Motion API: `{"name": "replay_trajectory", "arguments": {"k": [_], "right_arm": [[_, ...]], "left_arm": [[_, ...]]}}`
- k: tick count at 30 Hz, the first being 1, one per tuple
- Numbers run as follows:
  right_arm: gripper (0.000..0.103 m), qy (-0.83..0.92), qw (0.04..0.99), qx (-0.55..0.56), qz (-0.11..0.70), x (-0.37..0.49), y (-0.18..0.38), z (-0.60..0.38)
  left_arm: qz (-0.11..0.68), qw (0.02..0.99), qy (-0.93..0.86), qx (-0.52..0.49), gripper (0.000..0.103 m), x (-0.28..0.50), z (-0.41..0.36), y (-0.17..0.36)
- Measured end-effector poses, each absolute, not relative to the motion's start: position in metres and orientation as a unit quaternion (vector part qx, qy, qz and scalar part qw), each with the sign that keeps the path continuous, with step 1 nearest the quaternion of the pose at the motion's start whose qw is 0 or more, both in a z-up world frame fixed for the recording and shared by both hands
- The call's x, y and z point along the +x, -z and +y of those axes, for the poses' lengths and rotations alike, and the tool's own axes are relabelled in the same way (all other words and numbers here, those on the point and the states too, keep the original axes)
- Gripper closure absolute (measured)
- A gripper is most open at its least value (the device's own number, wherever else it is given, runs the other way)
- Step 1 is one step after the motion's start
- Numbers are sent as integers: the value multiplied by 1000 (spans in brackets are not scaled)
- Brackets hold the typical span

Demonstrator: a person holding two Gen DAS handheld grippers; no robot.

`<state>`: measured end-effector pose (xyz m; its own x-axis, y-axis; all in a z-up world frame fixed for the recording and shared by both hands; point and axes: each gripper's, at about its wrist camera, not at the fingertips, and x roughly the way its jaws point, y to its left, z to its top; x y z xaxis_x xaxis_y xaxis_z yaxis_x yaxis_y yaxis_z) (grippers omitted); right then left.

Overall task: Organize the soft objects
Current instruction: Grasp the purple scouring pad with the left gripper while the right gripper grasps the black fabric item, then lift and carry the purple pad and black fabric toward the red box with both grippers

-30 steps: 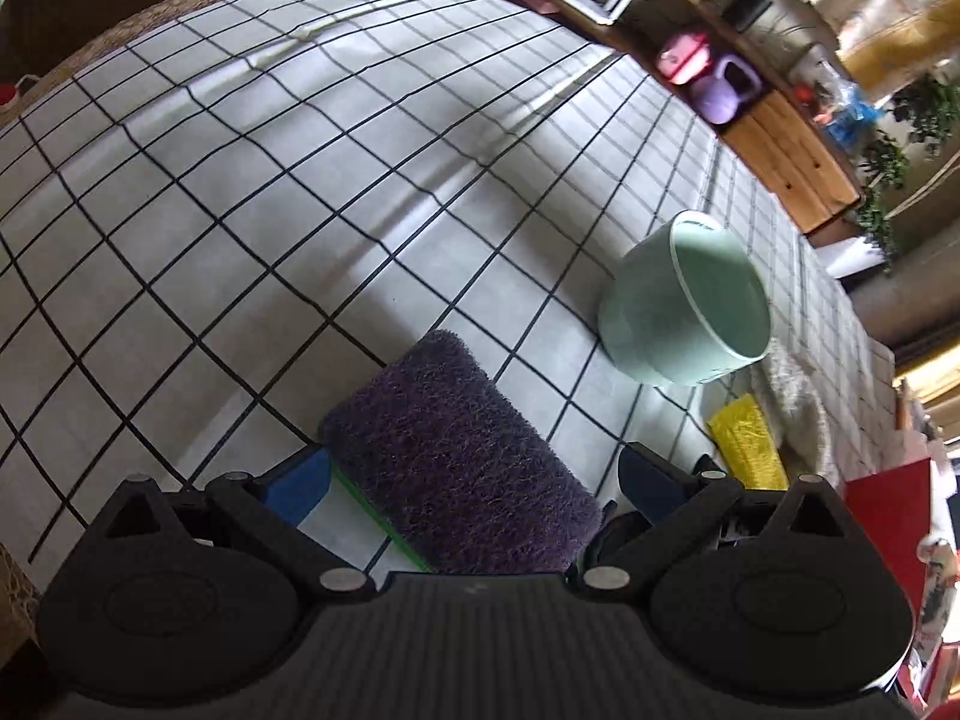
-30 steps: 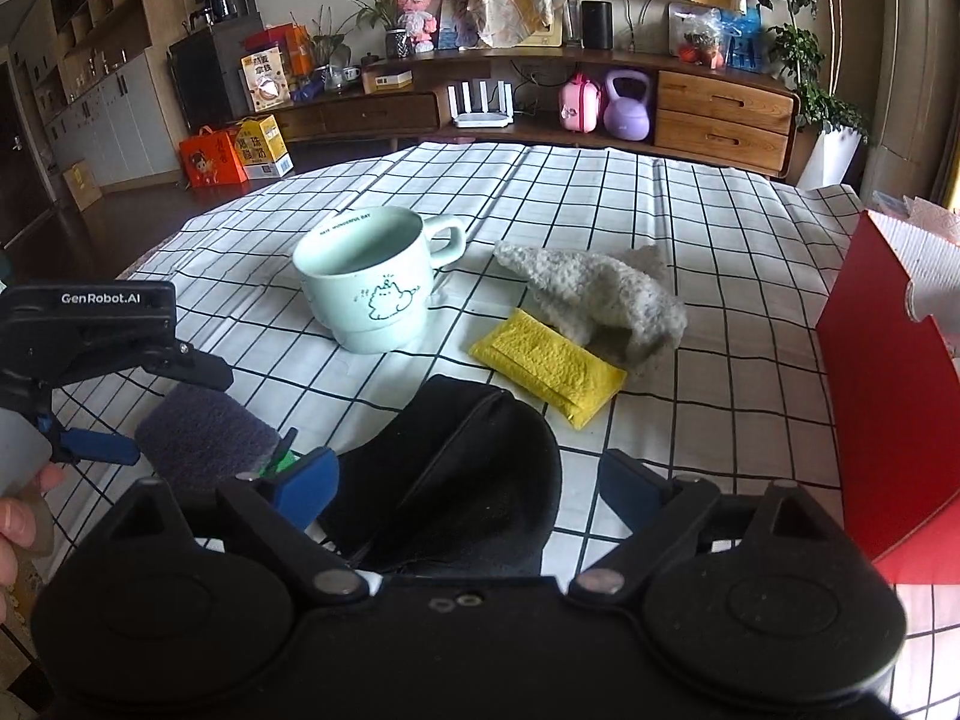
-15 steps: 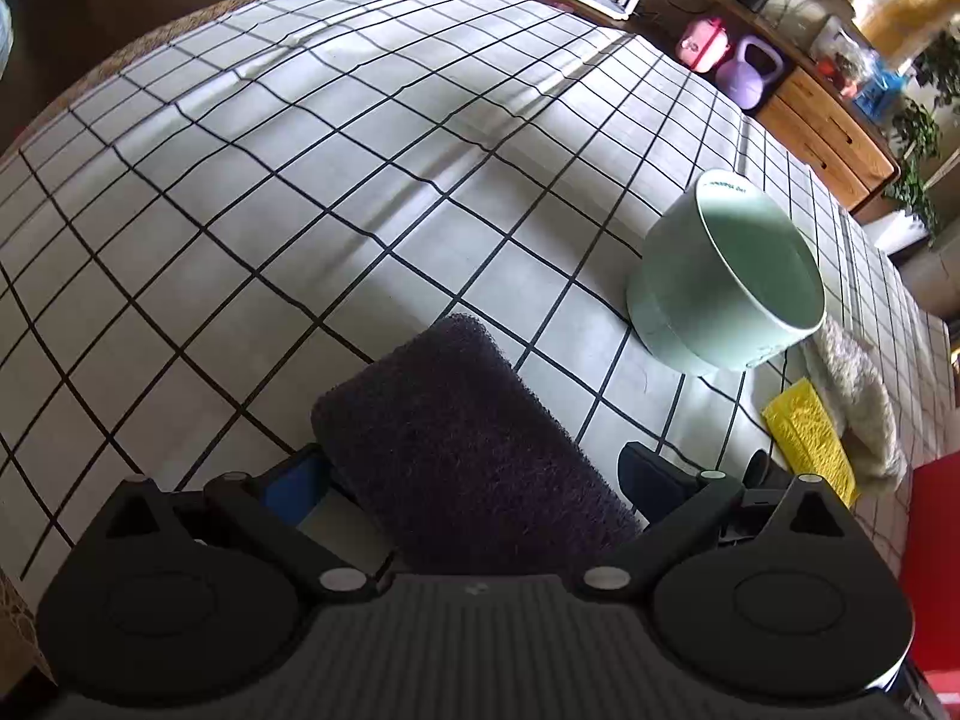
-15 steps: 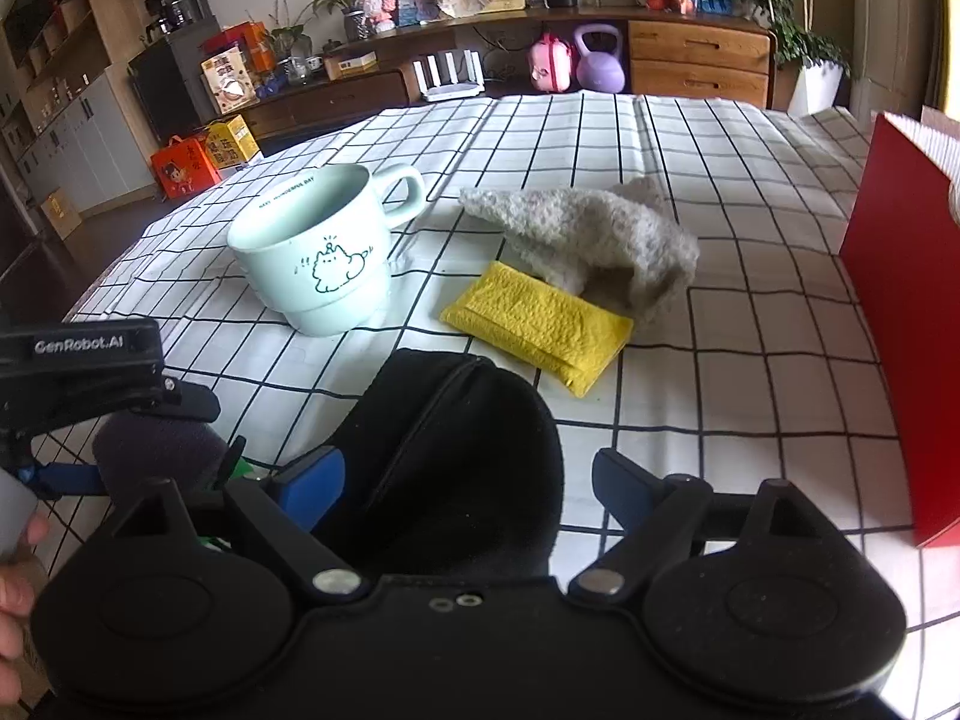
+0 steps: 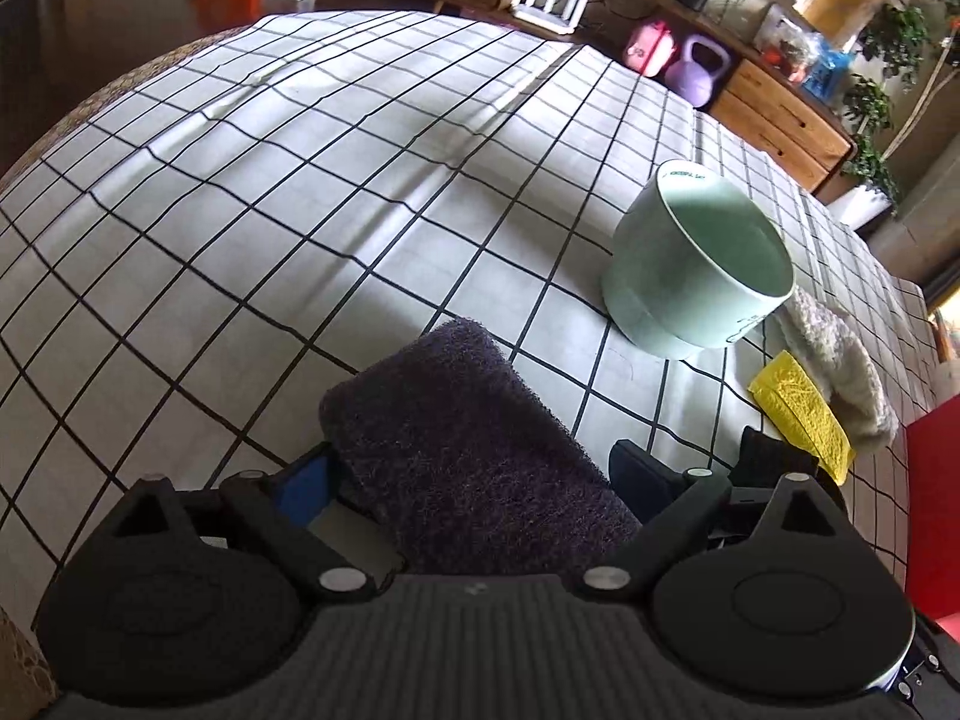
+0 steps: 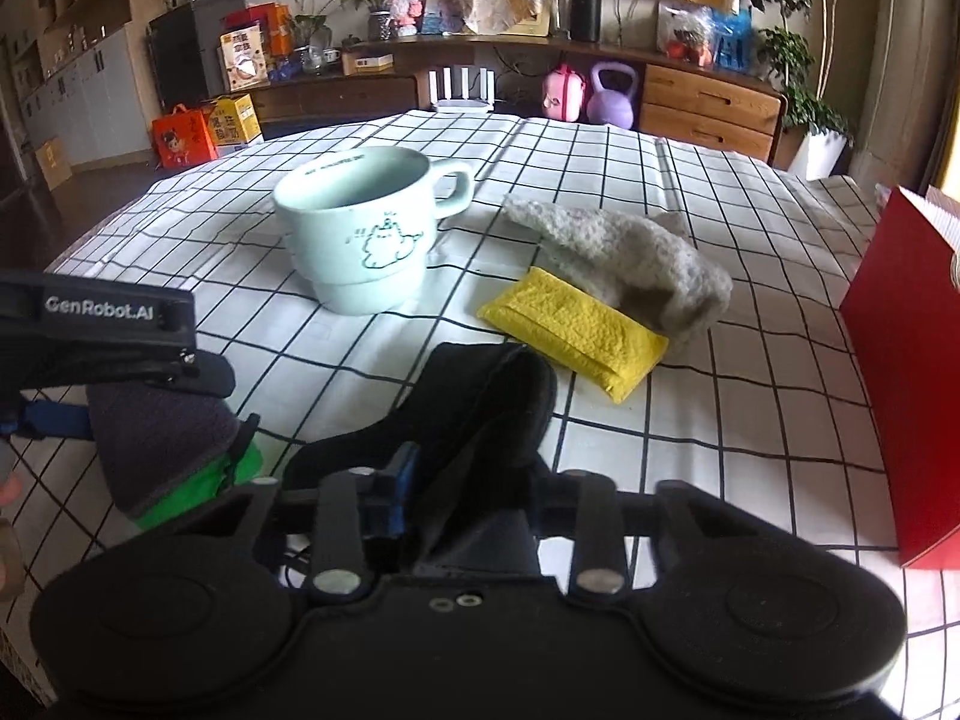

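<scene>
Bench (image 6: 750, 450) under a white check cloth. Right gripper (image 6: 474, 480): jaws have just been closing and now pinch the near edge of the black cloth (image 6: 480, 408), which lies on the bench in front of the yellow cloth (image 6: 573, 330). Left gripper (image 5: 468, 480): jaws wide, narrowing slightly, astride the purple pad (image 5: 468, 438); cannot tell whether the pads touch it. Grey fuzzy cloth (image 6: 630, 252) just behind the yellow one; mint mug (image 6: 360, 234) to their left.

In the right wrist view, a mug (image 6: 360, 234) is seen centre-left on the tablecloth (image 6: 750, 420), a sponge (image 6: 573, 330) lower right of it, a cloth (image 6: 624, 252) behind the sponge.
</scene>
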<state>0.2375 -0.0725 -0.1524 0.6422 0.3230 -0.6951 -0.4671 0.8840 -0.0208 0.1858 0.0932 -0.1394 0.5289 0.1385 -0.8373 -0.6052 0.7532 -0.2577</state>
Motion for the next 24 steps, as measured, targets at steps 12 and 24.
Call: {"name": "replay_trajectory", "arguments": {"k": [12,24], "right_arm": [[91,-202,913,-46,352,213,134,-96],[91,-192,915,-11,355,196,125,-119]], "left_arm": [[407,859,-187,-248,35,167,100,133],[442,820,-195,-307,23,173,119,132]]}}
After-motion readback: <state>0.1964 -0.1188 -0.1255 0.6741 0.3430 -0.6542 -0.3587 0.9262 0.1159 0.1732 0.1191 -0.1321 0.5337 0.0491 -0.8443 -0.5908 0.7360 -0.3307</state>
